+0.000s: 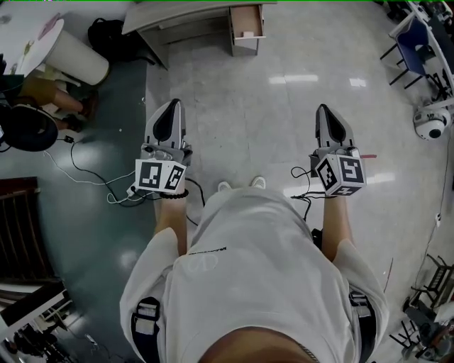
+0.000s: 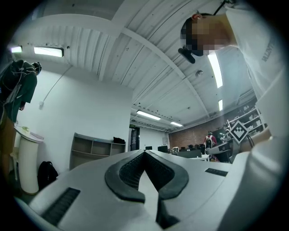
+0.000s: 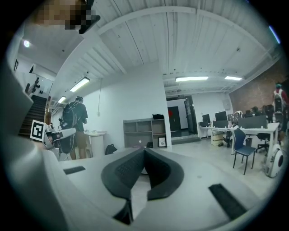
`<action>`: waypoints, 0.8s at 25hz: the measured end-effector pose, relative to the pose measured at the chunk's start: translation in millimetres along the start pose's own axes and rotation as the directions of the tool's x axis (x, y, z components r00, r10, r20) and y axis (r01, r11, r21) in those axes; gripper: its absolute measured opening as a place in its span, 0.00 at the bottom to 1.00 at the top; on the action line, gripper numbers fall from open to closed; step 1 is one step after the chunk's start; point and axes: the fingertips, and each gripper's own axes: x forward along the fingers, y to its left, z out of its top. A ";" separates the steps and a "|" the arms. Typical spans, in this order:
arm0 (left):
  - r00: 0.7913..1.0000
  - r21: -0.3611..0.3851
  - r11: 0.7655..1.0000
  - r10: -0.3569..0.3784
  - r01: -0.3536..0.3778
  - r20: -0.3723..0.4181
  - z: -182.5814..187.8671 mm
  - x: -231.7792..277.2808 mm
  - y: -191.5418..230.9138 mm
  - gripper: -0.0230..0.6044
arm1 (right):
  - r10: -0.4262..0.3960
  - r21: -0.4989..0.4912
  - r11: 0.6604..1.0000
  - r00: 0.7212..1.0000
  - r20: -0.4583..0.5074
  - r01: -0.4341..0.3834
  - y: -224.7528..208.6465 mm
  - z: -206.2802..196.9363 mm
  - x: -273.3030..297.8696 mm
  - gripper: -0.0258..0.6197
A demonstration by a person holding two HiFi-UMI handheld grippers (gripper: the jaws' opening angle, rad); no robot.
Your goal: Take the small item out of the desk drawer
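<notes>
In the head view a grey desk [image 1: 177,14] stands at the far end of the floor. Its wooden drawer [image 1: 235,28] is pulled open toward me, and a small pale item [image 1: 248,32] lies inside. I hold both grippers out in front of my body, well short of the desk. The left gripper [image 1: 172,105] points ahead with its jaws shut and nothing between them. The right gripper [image 1: 323,108] is likewise shut and empty. In the gripper views the dark pads of the left gripper [image 2: 144,153] and the right gripper [image 3: 144,150] meet at their tips.
A white cylinder stand [image 1: 74,57] and a black bag [image 1: 106,32] sit left of the desk. Cables [image 1: 92,179] trail over the floor at my left. A blue chair [image 1: 418,44] and a white dome device [image 1: 431,122] stand at the right. A person [image 1: 50,99] sits far left.
</notes>
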 end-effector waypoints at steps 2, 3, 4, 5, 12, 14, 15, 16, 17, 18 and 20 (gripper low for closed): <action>1.000 0.010 1.000 -0.001 0.001 -0.006 -2.7 8.2 -9.5 0.03 | 0.006 -0.002 1.000 1.000 0.003 -0.006 -11.4 -0.7 0.6 0.04; 1.000 0.017 1.000 0.000 0.000 -0.008 -4.2 11.6 -14.4 0.03 | 0.009 -0.004 1.000 1.000 0.004 -0.009 -17.2 -1.3 0.7 0.04; 1.000 0.023 1.000 0.003 -0.003 -0.010 -5.9 14.5 -19.1 0.03 | 0.012 -0.005 1.000 1.000 0.004 -0.012 -23.2 -2.5 0.8 0.04; 1.000 0.029 1.000 0.007 -0.006 -0.012 -7.7 17.1 -23.4 0.03 | 0.013 -0.003 1.000 1.000 0.002 -0.013 -29.5 -4.0 0.8 0.04; 0.999 0.017 1.000 0.017 -0.016 -0.035 -19.0 26.3 -30.5 0.03 | 0.004 0.020 1.000 1.000 -0.016 -0.004 -50.5 -15.9 4.1 0.04; 0.999 0.010 1.000 0.023 -0.022 -0.037 -21.6 28.7 -27.7 0.03 | 0.004 0.021 1.000 1.000 -0.018 -0.003 -52.0 -16.8 8.6 0.04; 0.999 0.009 1.000 0.023 -0.022 -0.037 -22.8 30.7 -27.2 0.03 | 0.003 0.020 1.000 1.000 -0.018 -0.003 -53.0 -17.0 10.6 0.04; 0.999 0.008 1.000 0.022 -0.022 -0.036 -23.9 33.1 -26.4 0.03 | 0.003 0.019 1.000 1.000 -0.019 -0.003 -53.9 -17.5 12.9 0.04; 0.999 0.007 1.000 0.021 -0.021 -0.035 -25.1 35.6 -25.1 0.03 | 0.002 0.018 1.000 1.000 -0.020 -0.002 -54.5 -18.4 15.5 0.04; 0.999 0.005 1.000 0.020 -0.020 -0.033 -26.5 38.4 -23.2 0.03 | 0.000 0.019 1.000 1.000 -0.022 0.001 -55.2 -19.7 18.6 0.04; 0.999 0.000 1.000 0.014 -0.014 -0.030 -29.4 45.4 -17.4 0.03 | -0.008 0.020 1.000 1.000 -0.028 0.008 -56.0 -21.9 26.4 0.04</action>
